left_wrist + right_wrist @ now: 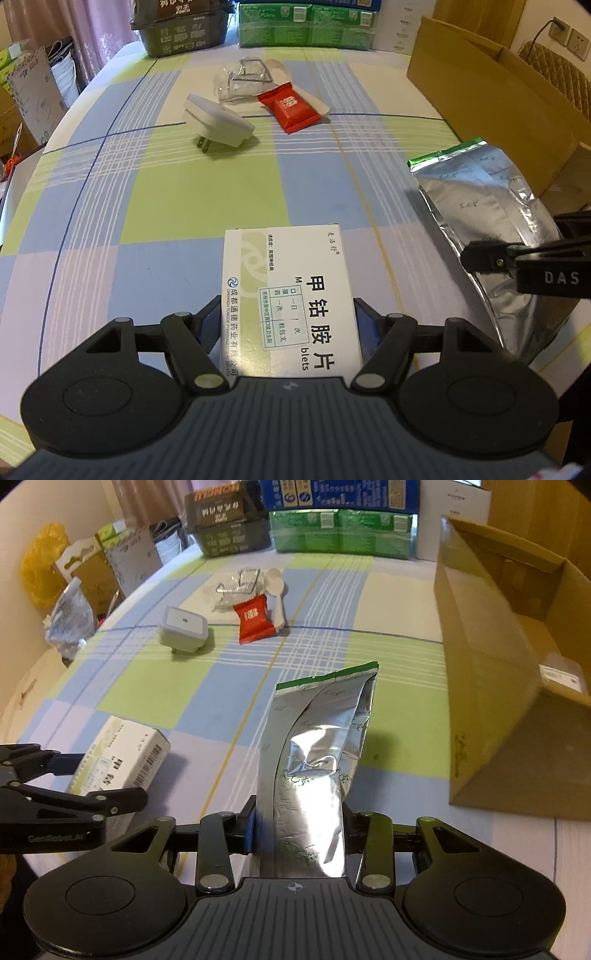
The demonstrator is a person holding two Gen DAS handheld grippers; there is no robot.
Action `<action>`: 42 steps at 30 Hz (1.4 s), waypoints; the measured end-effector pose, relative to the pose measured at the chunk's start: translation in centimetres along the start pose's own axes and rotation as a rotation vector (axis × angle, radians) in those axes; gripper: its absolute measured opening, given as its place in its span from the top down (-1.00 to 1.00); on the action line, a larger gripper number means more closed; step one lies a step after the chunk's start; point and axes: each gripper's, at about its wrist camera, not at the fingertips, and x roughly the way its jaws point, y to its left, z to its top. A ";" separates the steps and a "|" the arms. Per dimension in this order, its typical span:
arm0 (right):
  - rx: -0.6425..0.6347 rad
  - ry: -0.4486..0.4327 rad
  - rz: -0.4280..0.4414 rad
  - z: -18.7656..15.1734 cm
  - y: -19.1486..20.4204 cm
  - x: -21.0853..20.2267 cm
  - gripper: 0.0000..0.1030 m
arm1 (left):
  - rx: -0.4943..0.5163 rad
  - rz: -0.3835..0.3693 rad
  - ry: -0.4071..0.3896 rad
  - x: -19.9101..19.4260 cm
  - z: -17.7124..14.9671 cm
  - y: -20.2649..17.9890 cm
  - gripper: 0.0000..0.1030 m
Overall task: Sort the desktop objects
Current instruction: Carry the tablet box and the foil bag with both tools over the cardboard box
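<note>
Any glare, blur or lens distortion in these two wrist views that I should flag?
Left wrist view: sharp centre, print on the medicine box readable; fisheye bends the tablecloth lines; dark corners. Right wrist view: glare on the creased foil pouch, cardboard box at the right edge soft and stretched.

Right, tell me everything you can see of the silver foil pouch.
The silver foil pouch is a long, flat bag of crinkled, shiny foil with faint green printing and a green strip along its sealed far end. Its near end sits between the fingers of the right tongs, which are shut on it. It points away from the camera, over the checked tablecloth, its far end raised. An open cardboard box stands to its right. In the left wrist view it lies right of the white medicine box.
</note>
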 end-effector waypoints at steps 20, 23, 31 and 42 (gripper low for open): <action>0.044 -0.115 -0.010 -2.6 -0.8 -7.8 0.29 | 0.024 -0.010 -0.069 -5.7 -0.3 -3.2 -0.31; 0.047 -0.125 -0.012 -2.8 -1.1 -8.6 0.29 | 0.035 -0.007 -0.079 -6.2 -0.2 -3.6 -0.31; 0.062 -0.151 -0.027 -3.1 -2.1 -10.1 0.29 | 0.064 -0.011 -0.099 -7.1 0.3 -5.1 -0.31; 0.082 -0.183 -0.045 -3.4 -3.4 -12.1 0.29 | 0.094 -0.028 -0.112 -7.6 0.9 -6.8 -0.31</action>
